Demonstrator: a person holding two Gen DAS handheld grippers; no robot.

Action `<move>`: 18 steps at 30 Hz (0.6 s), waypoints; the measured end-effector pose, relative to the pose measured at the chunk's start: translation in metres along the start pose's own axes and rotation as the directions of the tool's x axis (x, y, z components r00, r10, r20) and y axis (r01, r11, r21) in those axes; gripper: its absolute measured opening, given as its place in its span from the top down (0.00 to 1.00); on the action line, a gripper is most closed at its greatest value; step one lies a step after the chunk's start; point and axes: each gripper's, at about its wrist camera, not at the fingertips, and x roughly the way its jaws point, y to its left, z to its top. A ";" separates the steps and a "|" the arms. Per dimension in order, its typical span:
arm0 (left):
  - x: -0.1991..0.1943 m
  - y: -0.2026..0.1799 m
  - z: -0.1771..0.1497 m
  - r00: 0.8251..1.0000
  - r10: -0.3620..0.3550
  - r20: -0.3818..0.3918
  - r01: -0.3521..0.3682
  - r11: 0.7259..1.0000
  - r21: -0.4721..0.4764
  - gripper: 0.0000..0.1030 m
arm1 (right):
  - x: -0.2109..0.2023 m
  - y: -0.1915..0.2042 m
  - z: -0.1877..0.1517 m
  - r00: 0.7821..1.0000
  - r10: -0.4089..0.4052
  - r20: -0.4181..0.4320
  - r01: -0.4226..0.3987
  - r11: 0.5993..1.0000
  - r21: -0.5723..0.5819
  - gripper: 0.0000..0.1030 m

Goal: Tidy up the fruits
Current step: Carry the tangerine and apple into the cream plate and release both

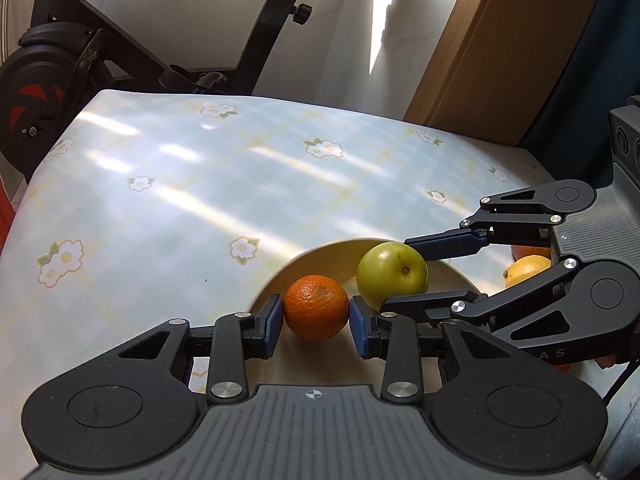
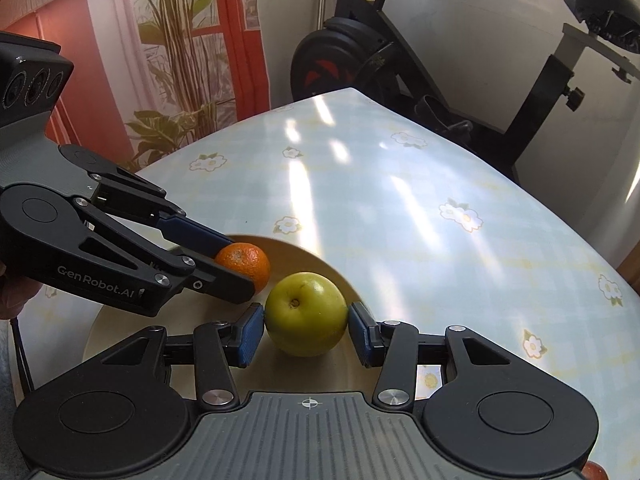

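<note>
Fruit, two pieces: orange (image 1: 316, 307) pinched in left gripper (image 1: 316, 322), green apple (image 2: 306, 314) pinched in right gripper (image 2: 306, 330). Both hang side by side directly above cream bowl (image 1: 320, 250); release point likely straight below.

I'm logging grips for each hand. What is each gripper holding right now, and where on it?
Left gripper clamps the orange by its two sides; right gripper clamps the green apple by its two sides, both over the bowl.
</note>
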 end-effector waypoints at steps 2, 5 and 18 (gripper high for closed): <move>0.001 0.003 -0.001 1.000 0.003 0.002 -0.003 1.000 -0.007 0.63 | 0.001 -0.002 0.000 1.000 0.004 0.013 -0.004 1.000 0.011 0.59; 0.003 0.005 -0.002 1.000 -0.006 0.000 0.006 1.000 -0.017 0.63 | 0.001 -0.002 0.001 1.000 0.007 0.023 -0.007 1.000 0.021 0.59; 0.005 0.008 0.001 1.000 -0.017 -0.015 0.016 0.999 -0.046 0.61 | -0.003 -0.002 0.001 1.000 -0.008 0.025 0.008 1.000 0.018 0.57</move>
